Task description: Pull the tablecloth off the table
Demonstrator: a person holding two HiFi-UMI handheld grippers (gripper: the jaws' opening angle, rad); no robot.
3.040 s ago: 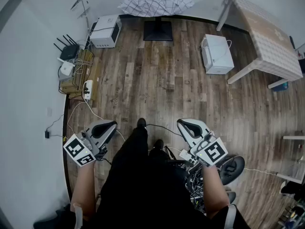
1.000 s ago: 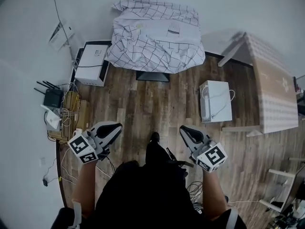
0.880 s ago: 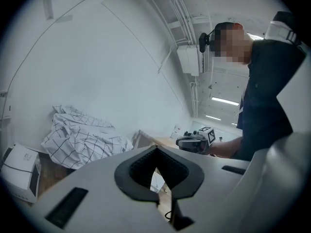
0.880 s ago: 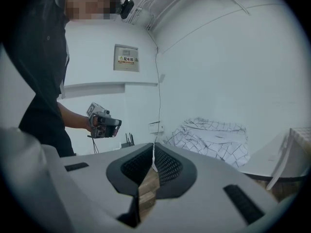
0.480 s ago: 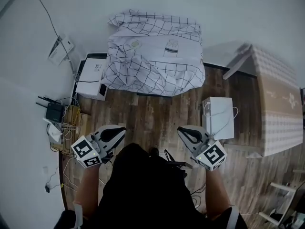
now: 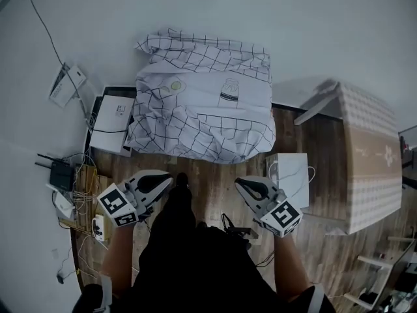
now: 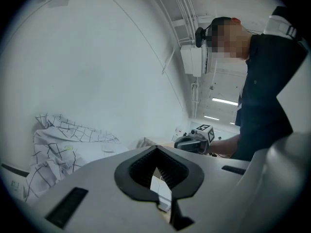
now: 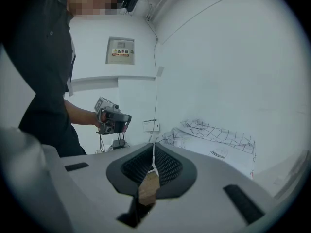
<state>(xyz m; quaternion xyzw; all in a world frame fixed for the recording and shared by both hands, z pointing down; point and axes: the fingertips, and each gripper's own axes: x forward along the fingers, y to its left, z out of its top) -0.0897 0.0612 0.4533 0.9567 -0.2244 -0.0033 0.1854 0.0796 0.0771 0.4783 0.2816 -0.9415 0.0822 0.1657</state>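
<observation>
Wood-plank flooring (image 6: 215, 168) fills the lower half of the head view, below a white wall (image 6: 260, 18). Left gripper (image 6: 163, 178) and right gripper (image 6: 241, 183) sit at lower centre, either side of the person's body (image 6: 195, 259), jaws pressed together on nothing; this is judged a carrying posture for the approach. Checked tablecloth (image 6: 202, 119) lies draped at upper centre, ahead of both grippers, apart and untouched; each must open before gripping its near hem.
</observation>
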